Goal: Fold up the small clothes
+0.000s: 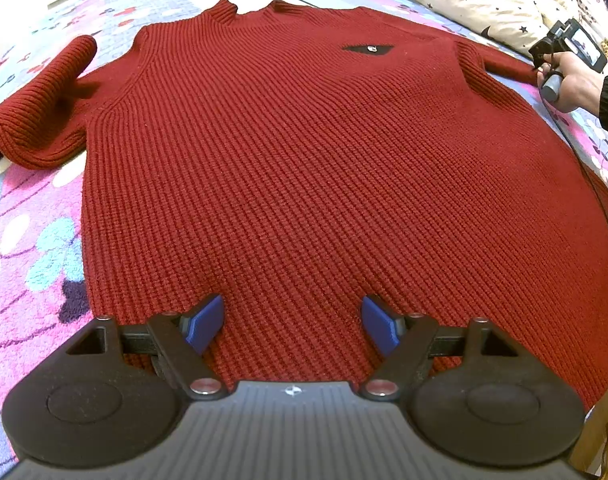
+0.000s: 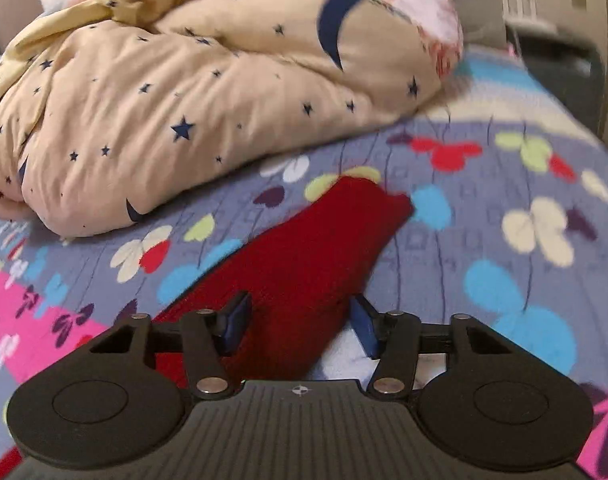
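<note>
Red knit: a sweater point(image 1: 304, 168) is laid flat, front up, on a bed point(image 1: 28, 264) covered by a flowered blanket, collar at the far end and hem at the near end.
Long axis: the body is seen to run near to far, straight ahead of the left gripper point(image 1: 292, 322).
Left fingers: they are held wide apart just above the near hem, with nothing between them; contact with the knit cannot be told.
Left sleeve: it is seen bent back on itself at the far left point(image 1: 40, 108), not yet laid over the body.
Right sleeve: it is stretched out to the right, its long axis pointing away from the right gripper point(image 2: 300, 322) toward the cuff point(image 2: 368, 204).
Right fingers: they are set wide open to either side of the sleeve near the shoulder end; no grasp is shown.
Nearer hand: the right sleeve is judged to be reachable by the right gripper, which is also visible at the far right in the left wrist view.
Hard to make out: the right wrist view is blurred, so the height above the sleeve cannot be judged; the sweater's near right corner is cut off at the lens edge.
Beyond: a star-printed quilt point(image 2: 184, 92) is heaped on the far side, apart from the sleeve.
</note>
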`<action>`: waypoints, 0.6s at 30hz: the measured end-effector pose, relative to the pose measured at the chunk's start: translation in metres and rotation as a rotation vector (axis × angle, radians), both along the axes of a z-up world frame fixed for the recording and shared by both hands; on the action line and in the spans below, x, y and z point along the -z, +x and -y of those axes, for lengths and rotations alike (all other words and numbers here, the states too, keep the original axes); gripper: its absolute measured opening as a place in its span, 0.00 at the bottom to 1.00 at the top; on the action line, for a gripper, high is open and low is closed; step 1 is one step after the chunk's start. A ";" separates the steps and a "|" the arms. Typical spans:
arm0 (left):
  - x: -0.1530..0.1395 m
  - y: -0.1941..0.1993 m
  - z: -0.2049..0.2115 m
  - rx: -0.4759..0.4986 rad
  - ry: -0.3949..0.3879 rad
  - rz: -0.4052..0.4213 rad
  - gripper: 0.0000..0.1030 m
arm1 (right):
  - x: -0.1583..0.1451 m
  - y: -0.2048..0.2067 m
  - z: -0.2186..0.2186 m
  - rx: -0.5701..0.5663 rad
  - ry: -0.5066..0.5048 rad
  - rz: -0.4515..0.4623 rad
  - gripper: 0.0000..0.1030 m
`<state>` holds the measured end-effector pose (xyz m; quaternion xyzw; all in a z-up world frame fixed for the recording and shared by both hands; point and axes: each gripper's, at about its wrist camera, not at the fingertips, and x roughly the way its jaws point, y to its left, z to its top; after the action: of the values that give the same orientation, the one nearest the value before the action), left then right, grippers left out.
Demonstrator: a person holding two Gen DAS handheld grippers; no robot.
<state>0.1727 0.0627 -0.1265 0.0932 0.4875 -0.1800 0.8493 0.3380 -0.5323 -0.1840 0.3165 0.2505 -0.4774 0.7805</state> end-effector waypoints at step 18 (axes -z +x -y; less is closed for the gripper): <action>-0.001 -0.001 -0.001 -0.002 -0.005 0.003 0.78 | 0.005 -0.011 0.043 -0.047 0.140 0.158 0.16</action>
<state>0.1714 0.0641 -0.1258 0.0910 0.4857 -0.1803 0.8505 0.3271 -0.5757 -0.1891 0.4011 0.2282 -0.4139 0.7847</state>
